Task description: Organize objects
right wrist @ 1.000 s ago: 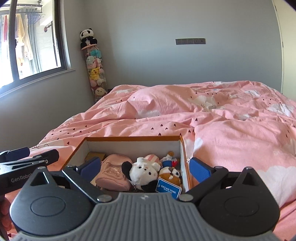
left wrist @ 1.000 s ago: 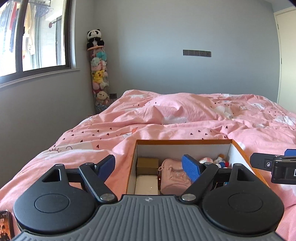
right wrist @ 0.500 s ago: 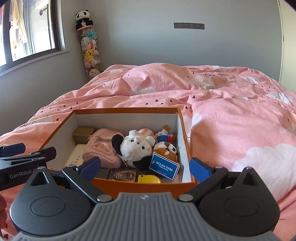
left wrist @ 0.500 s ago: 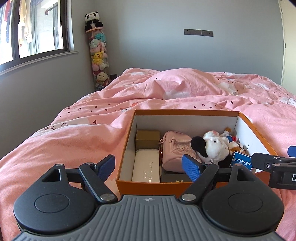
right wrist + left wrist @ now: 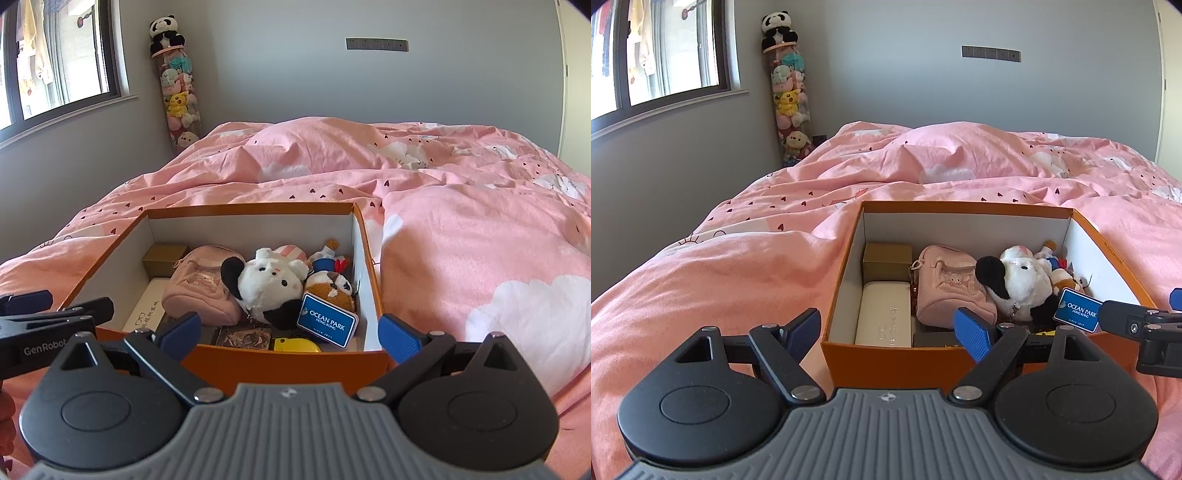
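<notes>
The left gripper (image 5: 888, 328) hangs wide open and empty before the near left corner of the orange box (image 5: 886, 363). The right gripper (image 5: 290, 334) is spread wide too, holding nothing, at the box's near wall. The box sits on a pink duvet (image 5: 461, 236). Inside, nearest, lie a yellow item (image 5: 293, 344) and a blue Ocean Park tag (image 5: 327, 320); a white case (image 5: 884, 319) lies at left. Farther in rest a pink pouch (image 5: 951, 291), a black-and-white plush (image 5: 271, 286) and a gold box (image 5: 887, 257). A tube of plush toys (image 5: 788, 98) stands in the far corner.
</notes>
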Motion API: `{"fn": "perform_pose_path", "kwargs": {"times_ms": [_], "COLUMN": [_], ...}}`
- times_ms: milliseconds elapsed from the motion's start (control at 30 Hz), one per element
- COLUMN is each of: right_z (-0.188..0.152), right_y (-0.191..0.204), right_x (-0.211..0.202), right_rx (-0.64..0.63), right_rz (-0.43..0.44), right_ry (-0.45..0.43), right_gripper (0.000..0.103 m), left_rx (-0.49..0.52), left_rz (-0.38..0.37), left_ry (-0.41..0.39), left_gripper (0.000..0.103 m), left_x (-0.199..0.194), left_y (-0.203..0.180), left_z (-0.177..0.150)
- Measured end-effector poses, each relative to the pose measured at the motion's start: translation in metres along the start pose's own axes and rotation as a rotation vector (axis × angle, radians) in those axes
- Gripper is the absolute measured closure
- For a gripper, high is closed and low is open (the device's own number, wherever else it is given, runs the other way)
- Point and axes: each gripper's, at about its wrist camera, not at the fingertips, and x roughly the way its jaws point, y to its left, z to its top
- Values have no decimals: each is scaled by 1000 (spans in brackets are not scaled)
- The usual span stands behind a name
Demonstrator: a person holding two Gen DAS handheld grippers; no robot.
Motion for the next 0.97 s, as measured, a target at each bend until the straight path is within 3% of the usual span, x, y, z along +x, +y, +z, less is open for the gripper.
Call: {"fn": "perform_pose_path", "kwargs": {"times_ms": [967], "right_z": [-2], "right_y": [3], "right_x": [-3], "right_rx": [-12], "right_rz": [19], "right_ry": [10], "right_gripper": [1], "left_rx": [-10], "left_rz": [-10], "left_ry": [12], "left_gripper": [7], "left_x": [-3], "left_y": [0], "left_z": [0]}}
